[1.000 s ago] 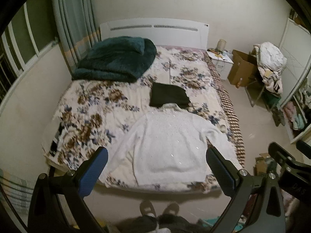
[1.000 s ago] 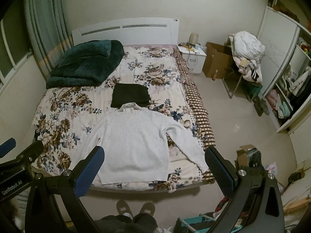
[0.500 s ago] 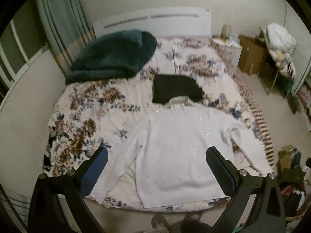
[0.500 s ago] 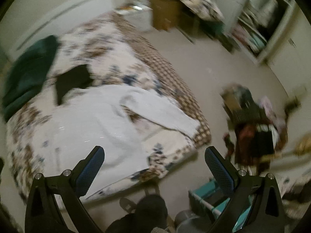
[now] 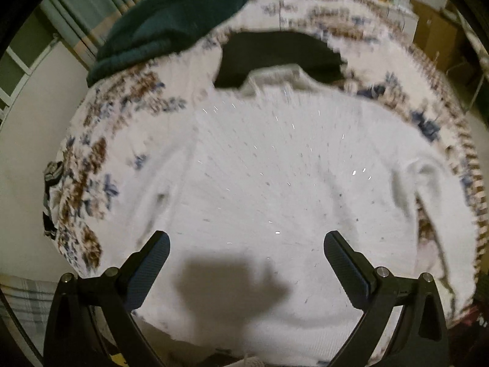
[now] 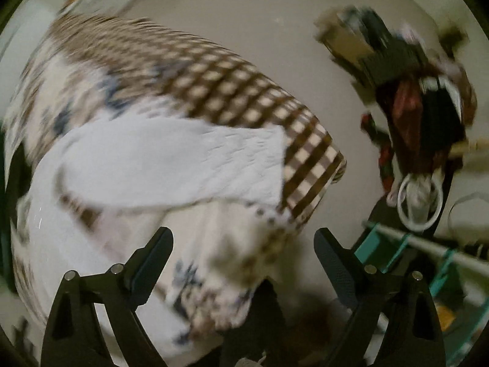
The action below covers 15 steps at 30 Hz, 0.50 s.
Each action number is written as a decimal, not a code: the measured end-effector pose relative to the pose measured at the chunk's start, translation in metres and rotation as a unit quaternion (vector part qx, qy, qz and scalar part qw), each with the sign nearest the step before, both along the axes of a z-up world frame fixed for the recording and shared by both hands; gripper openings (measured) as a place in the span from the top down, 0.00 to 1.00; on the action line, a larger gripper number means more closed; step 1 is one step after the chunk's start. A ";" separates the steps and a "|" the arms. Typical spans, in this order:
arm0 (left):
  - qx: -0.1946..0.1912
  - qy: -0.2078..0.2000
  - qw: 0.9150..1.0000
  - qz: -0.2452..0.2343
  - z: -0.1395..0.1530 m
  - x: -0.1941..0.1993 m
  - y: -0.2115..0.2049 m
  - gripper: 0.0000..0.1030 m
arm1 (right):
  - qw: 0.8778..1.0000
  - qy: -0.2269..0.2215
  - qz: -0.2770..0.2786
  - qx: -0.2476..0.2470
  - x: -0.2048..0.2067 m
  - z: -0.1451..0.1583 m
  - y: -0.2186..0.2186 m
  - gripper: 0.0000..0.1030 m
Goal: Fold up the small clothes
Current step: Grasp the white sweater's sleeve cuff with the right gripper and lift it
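Both grippers have dropped close over the white sweater [image 5: 275,183] on the bed [image 5: 101,153]: our left gripper [image 5: 246,257] gapes above its near hem, our right gripper [image 6: 244,253] gapes by the sleeve [image 6: 183,165], so we judge folding begins

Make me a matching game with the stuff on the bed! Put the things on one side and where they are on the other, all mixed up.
Things:
1. white sweater
2. black folded garment
3. dark green blanket
4. checked bed edge

Places:
A. just beyond the sweater's collar
B. heaped in the far left corner of the bed
C. under the end of the sweater's sleeve
D. spread flat right in front of the open left gripper

Pairs: 1-D, 2-A, 3-B, 4-C
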<state>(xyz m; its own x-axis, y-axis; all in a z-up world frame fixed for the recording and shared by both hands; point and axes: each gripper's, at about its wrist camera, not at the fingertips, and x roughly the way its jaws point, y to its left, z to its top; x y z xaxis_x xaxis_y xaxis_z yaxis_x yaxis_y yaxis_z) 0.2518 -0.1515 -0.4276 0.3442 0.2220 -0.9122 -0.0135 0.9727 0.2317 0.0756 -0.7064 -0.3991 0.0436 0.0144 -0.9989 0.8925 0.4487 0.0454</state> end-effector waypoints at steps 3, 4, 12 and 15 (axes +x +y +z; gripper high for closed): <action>0.008 0.019 1.000 0.004 -0.040 0.009 -0.014 0.00 | 0.997 0.001 -0.071 0.031 0.010 -0.050 -0.028 0.19; 0.007 0.027 1.000 0.006 -0.052 0.013 -0.018 0.00 | 0.994 -0.001 -0.096 0.048 0.016 -0.066 -0.034 0.20; 0.008 0.046 0.999 -0.004 -0.104 0.034 -0.032 0.00 | 0.981 -0.042 -0.185 0.032 -0.019 -0.122 -0.072 0.30; 0.011 0.050 0.999 -0.007 -0.113 0.037 -0.032 0.00 | 0.984 -0.037 -0.174 -0.015 -0.010 -0.112 -0.060 0.91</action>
<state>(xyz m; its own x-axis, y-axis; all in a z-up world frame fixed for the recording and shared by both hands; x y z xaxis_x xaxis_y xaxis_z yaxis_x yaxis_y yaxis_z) 0.2885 -0.1835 -0.5402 0.2544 0.2382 -0.9373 0.0247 0.9673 0.2525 0.0651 -0.7660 -0.5114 0.1142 -0.0431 -0.9925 0.9870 0.1187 0.1084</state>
